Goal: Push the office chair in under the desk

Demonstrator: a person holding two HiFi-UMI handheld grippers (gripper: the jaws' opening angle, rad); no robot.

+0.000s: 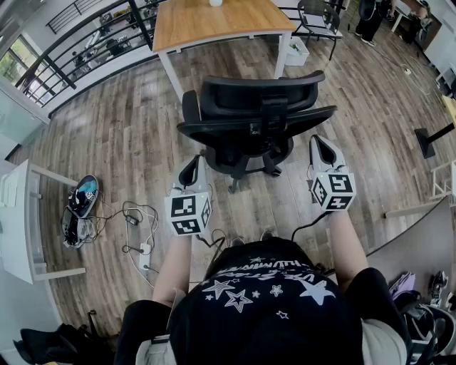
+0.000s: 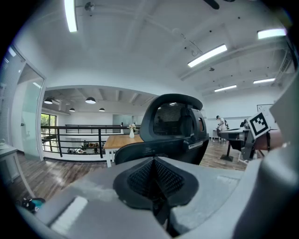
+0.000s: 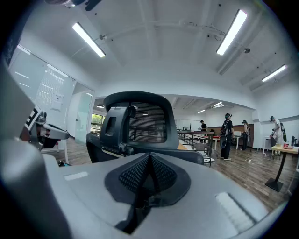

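A black office chair [image 1: 256, 117] stands on the wood floor, its mesh back turned toward me and its seat facing the wooden desk [image 1: 217, 21] beyond it. The chair sits clear of the desk, not under it. My left gripper [image 1: 191, 170] is shut and empty, just left of the chair's back and base. My right gripper [image 1: 322, 148] is shut and empty too, just right of the chair's back. In the left gripper view the chair back [image 2: 174, 122] rises close ahead of the closed jaws [image 2: 154, 175]. The right gripper view shows the backrest [image 3: 140, 122] above its closed jaws [image 3: 149, 175].
A white vase [image 2: 131, 132] stands on the desk. Cables and a power strip [image 1: 139, 235] lie on the floor at my left, beside shoes [image 1: 82, 203] and a white table [image 1: 18, 221]. A second chair [image 1: 317, 18] stands past the desk. People [image 3: 226, 135] stand far off.
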